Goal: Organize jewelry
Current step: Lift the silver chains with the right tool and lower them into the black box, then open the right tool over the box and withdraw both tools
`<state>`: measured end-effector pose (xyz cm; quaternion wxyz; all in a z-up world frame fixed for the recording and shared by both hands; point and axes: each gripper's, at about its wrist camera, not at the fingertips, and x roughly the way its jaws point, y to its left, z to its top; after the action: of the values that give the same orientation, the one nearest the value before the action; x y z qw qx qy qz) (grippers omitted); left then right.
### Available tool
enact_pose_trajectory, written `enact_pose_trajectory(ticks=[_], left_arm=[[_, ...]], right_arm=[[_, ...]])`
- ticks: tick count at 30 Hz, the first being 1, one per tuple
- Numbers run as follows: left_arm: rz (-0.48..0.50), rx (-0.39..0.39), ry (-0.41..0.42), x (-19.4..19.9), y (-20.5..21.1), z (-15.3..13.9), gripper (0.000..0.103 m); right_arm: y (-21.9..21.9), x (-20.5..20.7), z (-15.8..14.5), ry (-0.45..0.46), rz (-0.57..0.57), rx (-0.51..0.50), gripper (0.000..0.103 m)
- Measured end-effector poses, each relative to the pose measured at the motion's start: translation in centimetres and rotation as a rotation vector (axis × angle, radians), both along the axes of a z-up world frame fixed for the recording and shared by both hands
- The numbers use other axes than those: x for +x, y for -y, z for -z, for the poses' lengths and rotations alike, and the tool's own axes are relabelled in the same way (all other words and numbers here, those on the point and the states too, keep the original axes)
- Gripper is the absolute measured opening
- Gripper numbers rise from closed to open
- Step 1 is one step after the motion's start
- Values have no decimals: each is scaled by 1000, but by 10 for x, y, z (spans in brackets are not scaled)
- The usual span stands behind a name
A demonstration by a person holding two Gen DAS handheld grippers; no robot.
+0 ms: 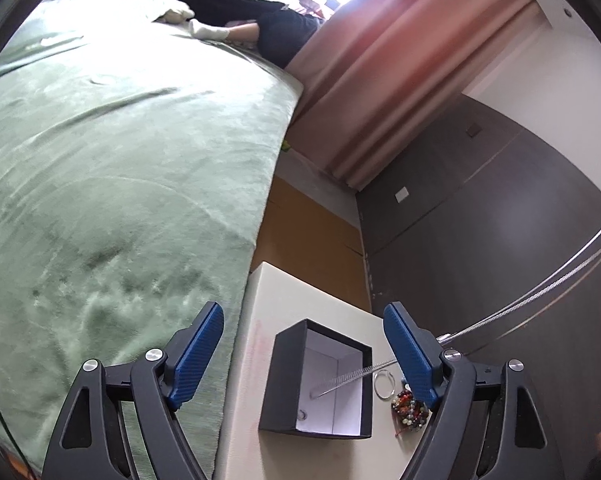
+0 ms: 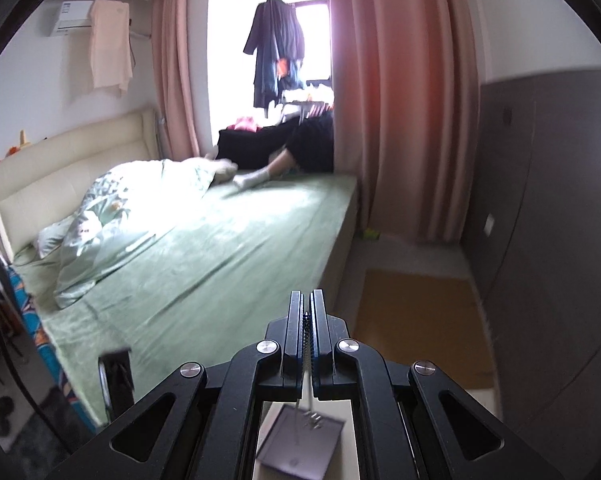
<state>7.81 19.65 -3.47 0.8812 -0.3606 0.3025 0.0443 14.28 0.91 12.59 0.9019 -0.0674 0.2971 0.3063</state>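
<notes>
In the left wrist view an open black jewelry box [image 1: 316, 384] with a white lining stands on a cream table [image 1: 292, 304]. A silver chain [image 1: 348, 378] hangs down over the box, its lower end inside. A small ring [image 1: 301, 415] lies in the box. A silver hoop [image 1: 383, 385] and a multicoloured bead bracelet [image 1: 410, 410] lie on the table right of the box. My left gripper [image 1: 304, 354] is open and empty above the box. In the right wrist view my right gripper [image 2: 309, 322] is shut on the chain [image 2: 309, 344], which dangles over the box [image 2: 300, 440].
A bed with a green blanket [image 1: 120, 200] lies left of the table. A person in dark clothes with a white sock [image 1: 208, 30] sits at its far end. Pink curtains [image 2: 404, 100], a grey wall panel [image 1: 480, 232] and an orange floor mat [image 2: 420, 312] are on the right.
</notes>
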Motion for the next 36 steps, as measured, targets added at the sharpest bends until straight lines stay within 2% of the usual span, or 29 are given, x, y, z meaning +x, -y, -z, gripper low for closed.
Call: enact_pose_trajectory(ticks=[7, 16, 17, 18, 20, 21, 25, 28, 36], left_arm=[[-82, -59, -4, -8, -21, 6, 83], [-104, -46, -27, -3, -21, 9, 82], [-104, -44, -28, -3, -19, 9, 82], [-103, -39, -30, -1, -17, 9, 82], [-90, -30, -34, 2, -10, 8, 83], [-81, -24, -34, 3, -6, 7, 82], [-31, -1, -25, 9, 22, 3, 82], [19, 2, -27, 17, 48, 2, 82], [132, 39, -30, 37, 123, 3, 83]], right_arm=[[1, 14, 72, -141, -12, -17, 4], [17, 24, 127, -274, -11, 19, 5], [24, 26, 132, -293, -3, 36, 16], [34, 27, 138, -310, 17, 66, 39], [58, 23, 145, -305, 72, 130, 63], [68, 20, 149, -305, 89, 149, 66], [101, 26, 161, -372, 162, 186, 66], [123, 23, 152, -329, 235, 188, 66], [182, 5, 160, -368, 384, 241, 66]])
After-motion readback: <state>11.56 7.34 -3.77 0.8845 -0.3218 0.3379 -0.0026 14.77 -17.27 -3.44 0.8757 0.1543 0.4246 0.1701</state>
